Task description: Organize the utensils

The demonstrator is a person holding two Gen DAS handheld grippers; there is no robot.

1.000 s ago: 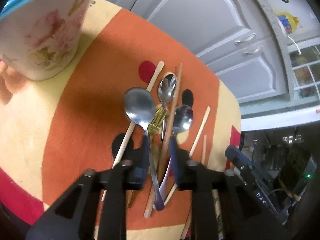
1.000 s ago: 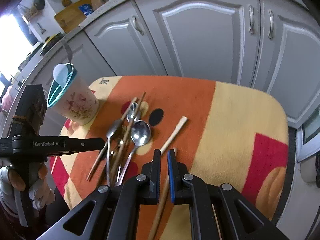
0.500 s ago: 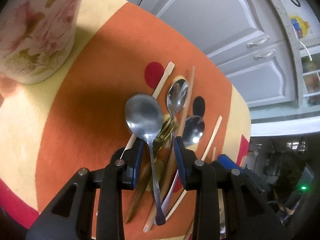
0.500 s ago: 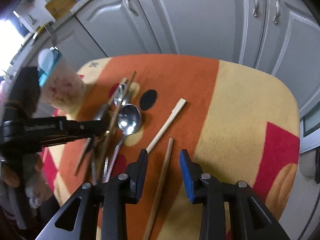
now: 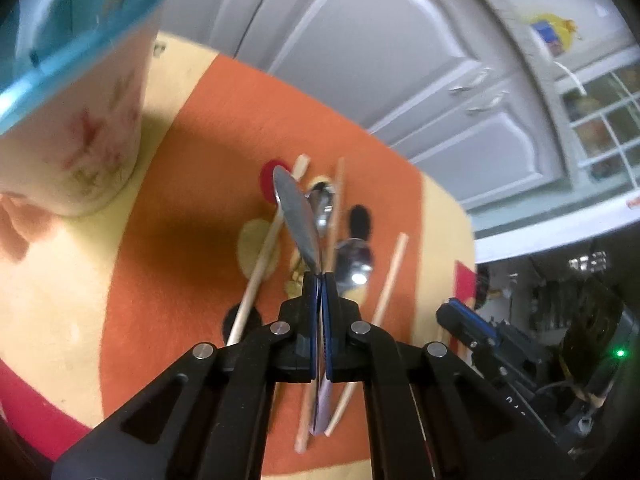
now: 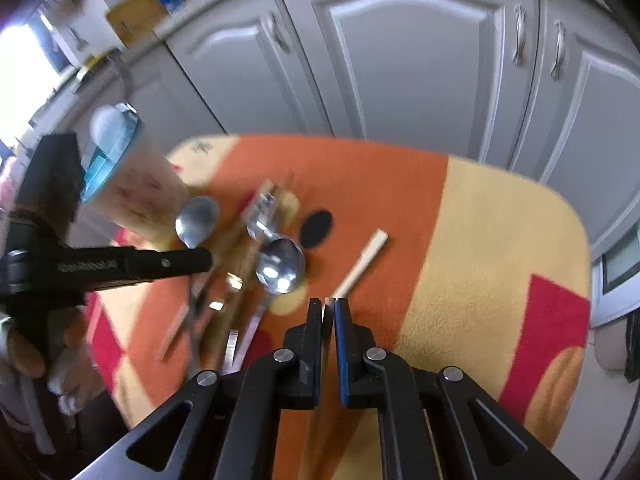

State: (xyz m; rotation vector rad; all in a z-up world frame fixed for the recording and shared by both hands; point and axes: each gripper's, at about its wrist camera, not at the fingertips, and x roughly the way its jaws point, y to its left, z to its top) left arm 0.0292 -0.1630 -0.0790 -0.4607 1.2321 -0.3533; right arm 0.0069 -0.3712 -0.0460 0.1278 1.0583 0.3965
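My left gripper (image 5: 319, 280) is shut on a large steel spoon (image 5: 296, 216) and holds it above the pile, bowl turned edge-on; it also shows in the right wrist view (image 6: 197, 220). My right gripper (image 6: 328, 304) is shut on a wooden chopstick (image 6: 329, 312) by its end. On the orange-and-yellow cloth (image 5: 172, 184) lie two smaller spoons (image 5: 354, 264), a gold fork (image 5: 296, 276) and several chopsticks (image 5: 260, 264). A floral cup with a teal rim (image 5: 68, 92) stands at the left; it also shows in the right wrist view (image 6: 132, 184).
Grey cabinet doors (image 6: 400, 60) stand behind the cloth-covered table. Another chopstick (image 6: 362, 264) lies just beyond my right gripper. Dark equipment (image 5: 560, 360) sits beyond the table's right edge.
My left gripper closed on the large spoon and lifted it toward the cup. My right gripper, open half a second ago, closed on the chopstick.
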